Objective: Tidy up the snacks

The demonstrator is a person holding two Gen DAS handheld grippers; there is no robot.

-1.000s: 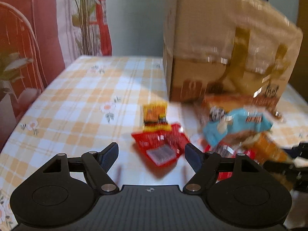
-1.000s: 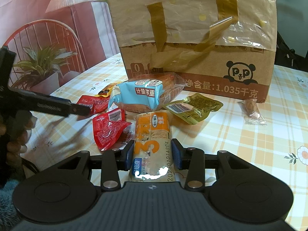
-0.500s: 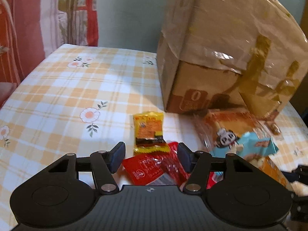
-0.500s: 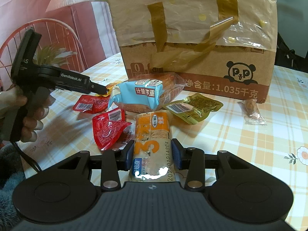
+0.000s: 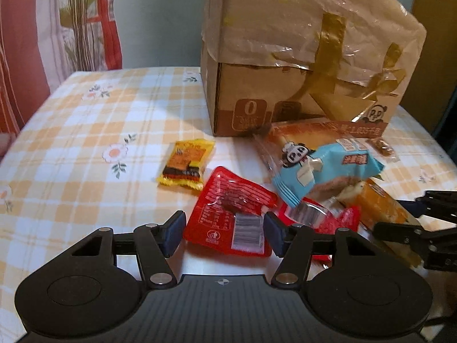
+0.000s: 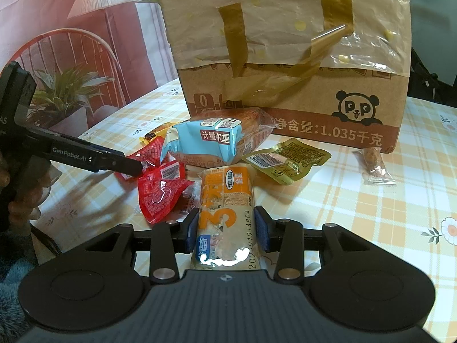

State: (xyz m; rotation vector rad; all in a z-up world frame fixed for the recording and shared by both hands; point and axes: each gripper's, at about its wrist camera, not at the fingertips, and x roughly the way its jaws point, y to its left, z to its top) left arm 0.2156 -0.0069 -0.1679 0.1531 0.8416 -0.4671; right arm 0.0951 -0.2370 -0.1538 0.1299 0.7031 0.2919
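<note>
The right gripper (image 6: 227, 228) has its fingers pinching the orange bread pack (image 6: 227, 200); the left gripper (image 5: 224, 228) has fingers spread around a red snack pouch (image 5: 228, 214) on the tabletop (image 5: 85, 143).

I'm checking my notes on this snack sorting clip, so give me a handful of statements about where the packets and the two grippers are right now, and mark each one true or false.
1. The right gripper is shut on the orange and white packet. True.
2. The left gripper is clamped on the yellow packet. False: it is open, its fingers either side of the red packet.
3. The blue packet lies in front of the cardboard box. True.
4. The green-gold packet sits inside the box. False: it lies on the tablecloth.
5. The small clear-wrapped snack lies apart from the pile. True.
</note>
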